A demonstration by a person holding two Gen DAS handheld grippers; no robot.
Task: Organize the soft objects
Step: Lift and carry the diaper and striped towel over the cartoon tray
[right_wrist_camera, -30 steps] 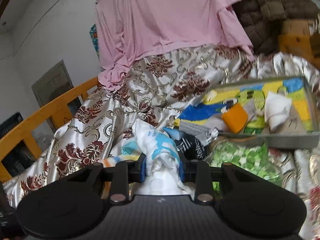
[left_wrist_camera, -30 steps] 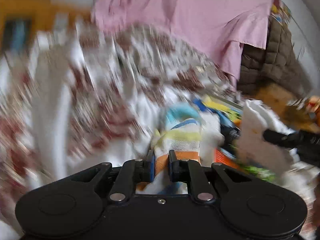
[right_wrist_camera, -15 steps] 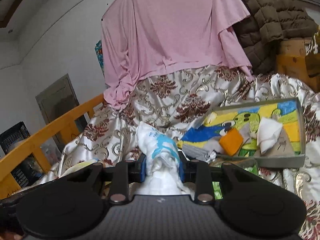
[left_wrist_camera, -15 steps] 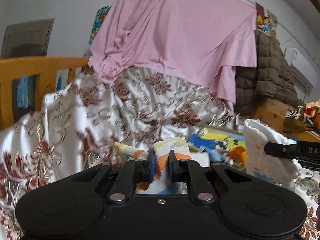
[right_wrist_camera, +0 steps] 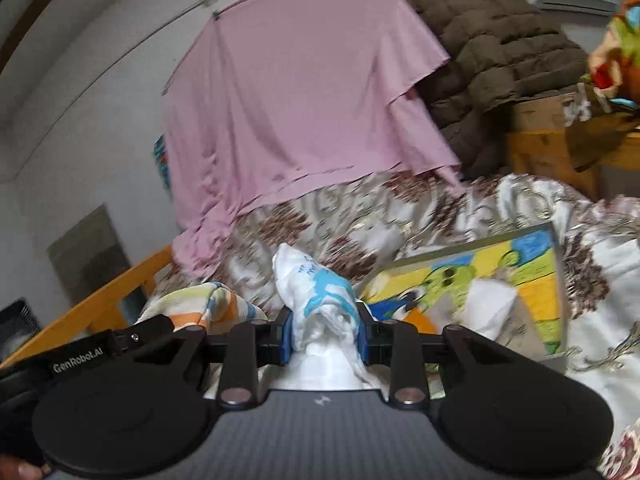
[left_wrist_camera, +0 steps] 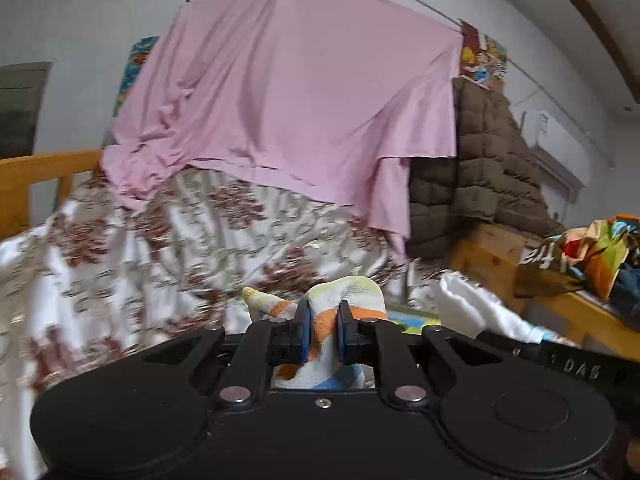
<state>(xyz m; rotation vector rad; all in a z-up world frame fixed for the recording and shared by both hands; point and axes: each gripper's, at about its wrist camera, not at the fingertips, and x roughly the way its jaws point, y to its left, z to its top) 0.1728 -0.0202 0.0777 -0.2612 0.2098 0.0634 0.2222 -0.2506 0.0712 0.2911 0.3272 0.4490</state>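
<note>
My left gripper is shut on a striped sock with orange, yellow and blue bands, held up above the bed. In the right wrist view that same striped sock shows at the left. My right gripper is shut on a white sock with blue print, bunched between the blue pads. The white sock also shows at the right of the left wrist view. A colourful cartoon tray lies on the bed to the right, with a white sock and an orange piece inside.
A floral satin bedspread covers the bed. A pink sheet hangs behind it, beside a brown quilted blanket. A wooden bed rail runs at the left, and a wooden shelf with crumpled colourful bags stands at the right.
Both grippers have risen from the bed with their socks still held. The views now tilt up toward the pink sheet, and the tray has dropped lower and to the right.
</note>
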